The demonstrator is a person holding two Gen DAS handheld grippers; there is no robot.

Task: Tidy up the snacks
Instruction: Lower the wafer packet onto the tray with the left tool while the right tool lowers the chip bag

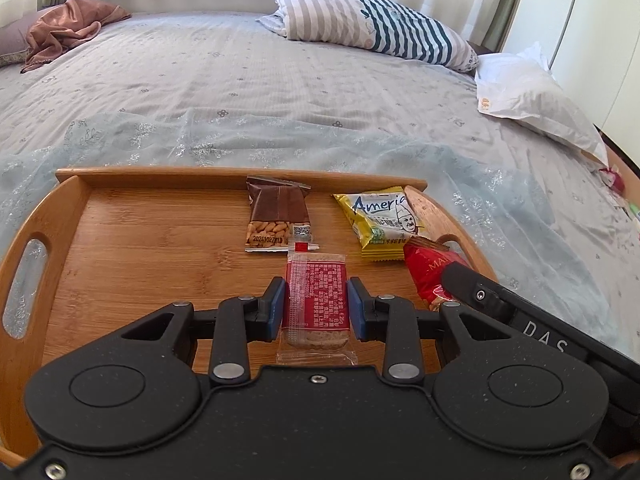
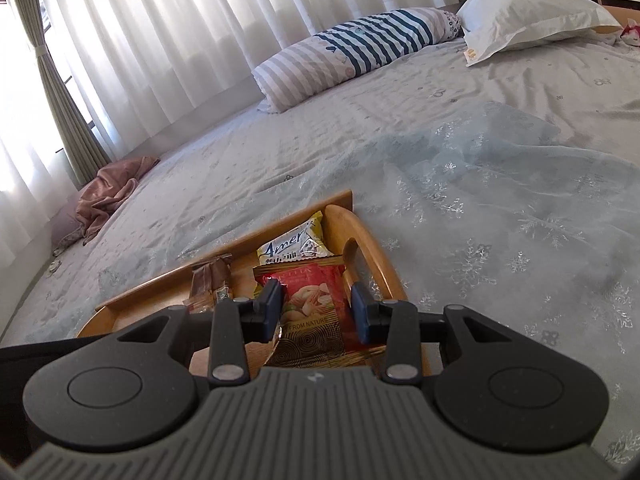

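Observation:
A wooden tray (image 1: 140, 240) lies on the bed. My left gripper (image 1: 316, 294) is shut on a red-and-clear cracker packet (image 1: 316, 292), held over the tray's middle. A brown peanut packet (image 1: 278, 214) and a yellow snack packet (image 1: 380, 220) lie at the tray's far side. My right gripper (image 2: 316, 298) is shut on a red nut packet (image 2: 316, 308) above the tray's right end (image 2: 372, 248), just in front of the yellow packet (image 2: 296, 242). From the left wrist view, the red nut packet (image 1: 428, 276) and the right gripper's body (image 1: 500, 304) show at the right.
The tray rests on a sheer pale-blue cloth (image 1: 500, 184) spread over a grey bedsheet (image 1: 240, 80). A striped pillow (image 1: 372, 24), a white pillow (image 1: 528, 96) and a crumpled brown cloth (image 1: 68, 28) lie farther back. White curtains (image 2: 180, 40) hang behind the bed.

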